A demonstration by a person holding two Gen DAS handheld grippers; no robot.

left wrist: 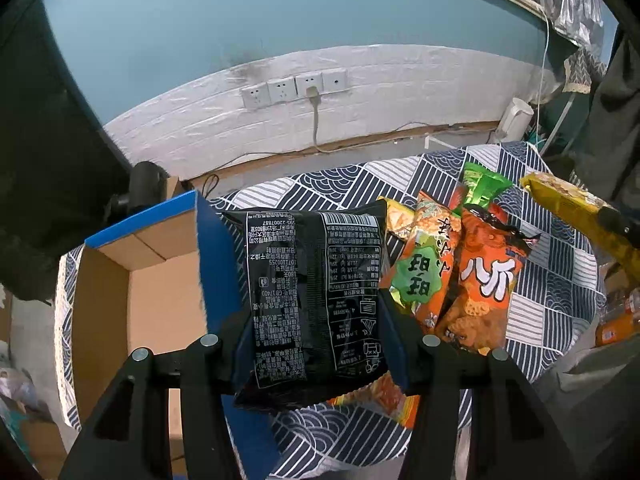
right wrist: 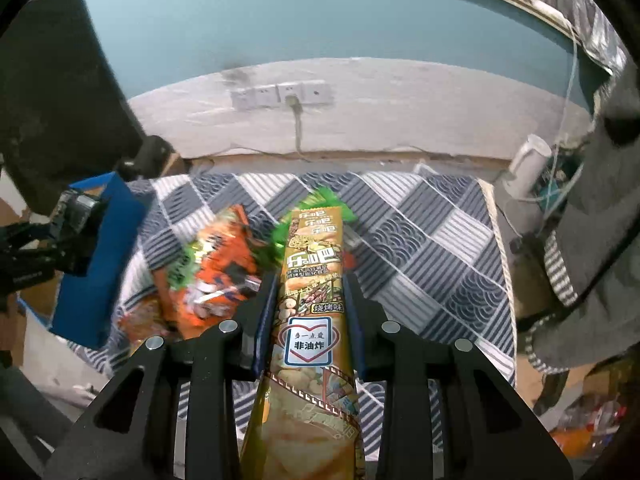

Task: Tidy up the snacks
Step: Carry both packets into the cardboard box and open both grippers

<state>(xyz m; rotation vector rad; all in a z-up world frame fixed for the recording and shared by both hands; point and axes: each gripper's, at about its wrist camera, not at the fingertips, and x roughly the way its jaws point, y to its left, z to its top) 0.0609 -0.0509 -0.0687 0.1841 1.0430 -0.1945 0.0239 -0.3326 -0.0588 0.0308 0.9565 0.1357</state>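
Between my left gripper pads sits the black snack bag, back panel with white print facing the camera; both blue pads press its sides, clamped, with the bag standing up past the fingertips and its lower seam hanging below them. Just left of it, the open cardboard box with blue outer walls, resting on the patterned navy-and-white cloth. To the right on the cloth, a loose pile of orange snack bags with a green packet behind them. My right gripper is squeezed tight on a long yellow snack pack, held lengthwise between the fingers, top end jutting beyond the tips, bottom end running back under the camera. Pile lies left of and behind that pack, blurred. White wall sockets beyond the table.
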